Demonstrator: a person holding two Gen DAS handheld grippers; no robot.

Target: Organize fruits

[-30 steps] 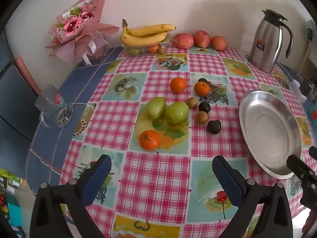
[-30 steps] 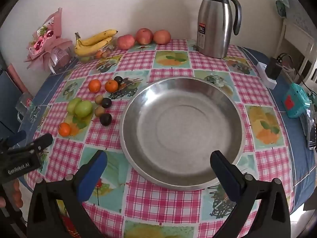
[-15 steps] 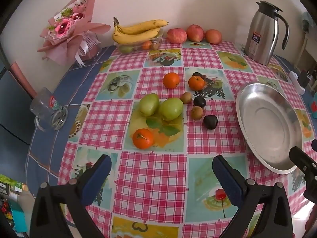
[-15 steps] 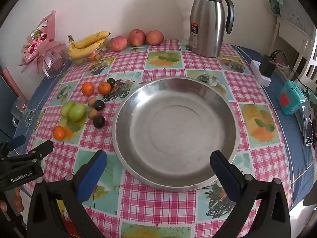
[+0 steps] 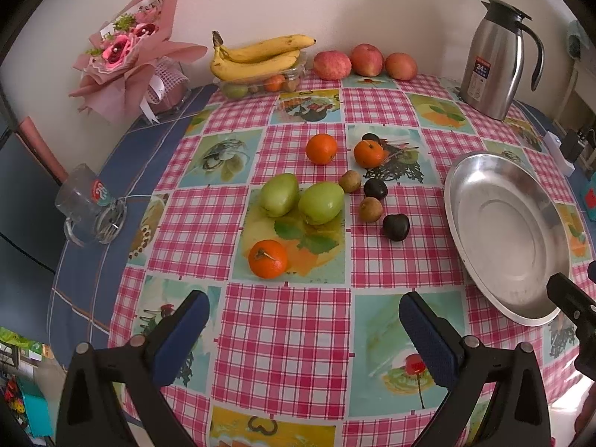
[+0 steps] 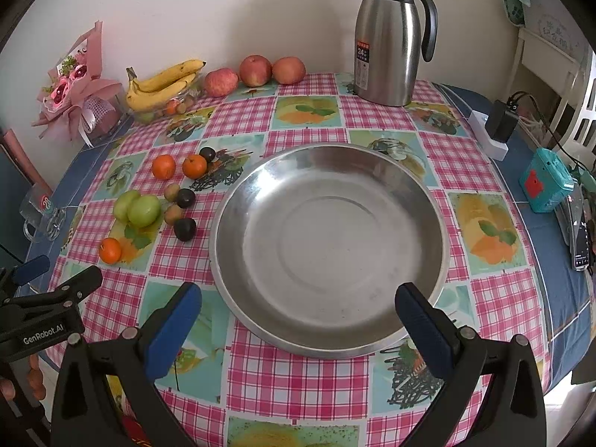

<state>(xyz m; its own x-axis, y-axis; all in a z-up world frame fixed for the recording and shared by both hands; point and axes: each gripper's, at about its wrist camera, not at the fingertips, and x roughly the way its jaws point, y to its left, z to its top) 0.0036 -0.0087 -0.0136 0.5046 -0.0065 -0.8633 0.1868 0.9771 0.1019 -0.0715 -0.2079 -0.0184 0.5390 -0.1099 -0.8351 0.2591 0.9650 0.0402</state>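
Observation:
Loose fruit lies on the checked tablecloth: two green fruits (image 5: 301, 199) (image 6: 138, 207), three oranges, the nearest (image 5: 268, 259) (image 6: 110, 250), two brown kiwis (image 5: 370, 209) and three dark plums, one (image 5: 396, 227) (image 6: 185, 228) nearest the dish. An empty steel dish (image 5: 506, 238) (image 6: 327, 246) sits to their right. My left gripper (image 5: 303, 329) is open and empty, above the table short of the nearest orange. My right gripper (image 6: 298, 322) is open and empty over the dish's near rim.
Bananas (image 5: 260, 56) on a clear tray, three apples (image 5: 367, 60) and a steel jug (image 6: 391, 37) stand along the back wall. A pink bouquet (image 5: 126, 52) and a glass mug (image 5: 87, 205) are at the left. A charger (image 6: 499, 123) and teal box (image 6: 545, 184) lie right.
Both grippers have drawn back and slightly up from the table; fruit and dish look smaller and farther. Nothing on the table has moved.

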